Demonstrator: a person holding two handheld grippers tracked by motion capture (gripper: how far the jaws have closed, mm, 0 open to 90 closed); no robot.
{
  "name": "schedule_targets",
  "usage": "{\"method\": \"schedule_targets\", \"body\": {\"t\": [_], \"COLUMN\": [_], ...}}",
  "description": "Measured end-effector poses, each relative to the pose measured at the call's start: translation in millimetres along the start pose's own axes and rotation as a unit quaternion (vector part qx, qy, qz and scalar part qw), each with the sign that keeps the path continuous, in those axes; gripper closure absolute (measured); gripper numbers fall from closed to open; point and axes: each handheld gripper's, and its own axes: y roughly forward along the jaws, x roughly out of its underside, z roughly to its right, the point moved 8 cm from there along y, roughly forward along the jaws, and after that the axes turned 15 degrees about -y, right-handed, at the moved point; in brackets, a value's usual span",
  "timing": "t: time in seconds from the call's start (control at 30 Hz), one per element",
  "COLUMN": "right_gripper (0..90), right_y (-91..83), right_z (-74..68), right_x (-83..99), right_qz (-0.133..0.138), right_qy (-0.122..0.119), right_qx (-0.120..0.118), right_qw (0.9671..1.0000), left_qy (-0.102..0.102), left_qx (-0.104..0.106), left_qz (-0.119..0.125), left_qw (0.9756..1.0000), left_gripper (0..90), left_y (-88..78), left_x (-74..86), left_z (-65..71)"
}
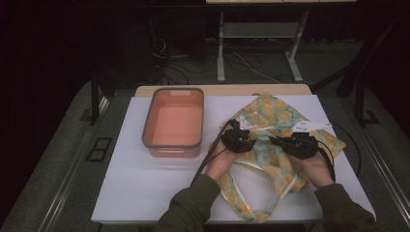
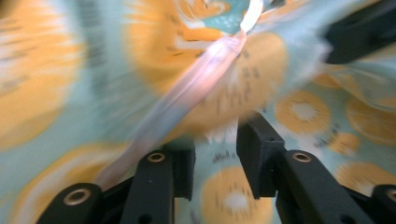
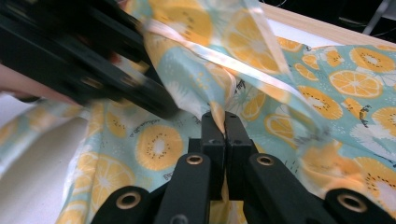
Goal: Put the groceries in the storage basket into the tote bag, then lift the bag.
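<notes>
- Orange bin, a shallow rounded tub, sits left of centre on the white table, with bare room before it.
- Left gripper: jaws apart, with blurred cloth between them; grip unclear.
- Fruit-print bag, soft cloth, lies right of centre.
- Right gripper: jaws pinched on a fold of the bag.

No readable text

Small dark print is showing on the fruit-patterned cloth, toward 7 o'clock, but it is staying too blurred to read.
</notes>
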Motion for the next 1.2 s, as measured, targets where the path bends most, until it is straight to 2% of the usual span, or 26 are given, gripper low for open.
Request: {"method": "schedule_targets", "body": {"t": [0.13, 0.23, 0.3, 0.43, 0.53, 0.63, 0.7, 0.77, 0.93, 1.1, 1.2], "right_gripper": [89.1, 89.0, 89.0, 89.1, 89.0, 89.1, 89.0, 89.1, 89.0, 88.5, 84.4], "right_y": [-0.2, -0.7, -0.9, -0.9, -0.6, -1.1, -1.1, -1.3, -2.7, -7.7, -7.4], "right_z": [0.4, 0.7, 0.5, -0.2, -0.9, -0.7, -0.4, -0.2, -4.5, -18.1, -33.2], "right_x": [0.3, 1.0, 1.3, 1.5, 1.3, 1.4, 2.0, 2.2, 2.6, 4.1, 9.7], "right_qz": [0.000, -0.002, -0.003, -0.003, -0.003, -0.003, -0.004, -0.004, -0.007, -0.011, -0.029], "right_qy": [0.001, 0.002, 0.002, 0.001, -0.001, -0.002, -0.003, -0.003, -0.006, -0.016, -0.026], "right_qx": [0.002, 0.003, 0.002, 0.001, 0.000, -0.001, -0.003, -0.004, -0.011, -0.032, -0.062], "right_qw": [1.0000, 1.0000, 1.0000, 1.0000, 1.0000, 1.0000, 1.0000, 1.0000, 0.9999, 0.9993, 0.9973], "left_qy": [0.001, 0.009, 0.005, 0.001, 0.002, -0.006, -0.026, -0.026, -0.048, -0.059, -0.058], "left_qx": [0.003, -0.004, -0.008, -0.019, -0.048, -0.064, -0.053, -0.054, -0.036, -0.027, -0.027], "left_qz": [0.001, -0.008, -0.009, -0.027, -0.054, -0.075, -0.072, -0.069, -0.062, -0.064, -0.066], "left_qw": [1.0000, 0.9999, 0.9999, 0.9994, 0.9974, 0.9951, 0.9956, 0.9958, 0.9962, 0.9958, 0.9958], "left_gripper": [56.2, 49.6, 45.0, 36.8, 30.0, 28.7, 31.9, 45.0, 85.9, 89.0, 89.0], "left_y": [-34.7, -50.8, -56.2, -53.8, -43.1, -33.4, -32.5, -33.5, -35.0, -35.8, -36.9], "left_x": [13.0, 29.1, 39.5, 59.7, 74.9, 83.5, 83.0, 81.9, 81.3, 81.1, 81.8], "left_z": [-1.1, -3.2, -5.2, -8.9, -16.2, -25.3, -28.6, -30.6, -33.1, -34.8, -35.0]}}
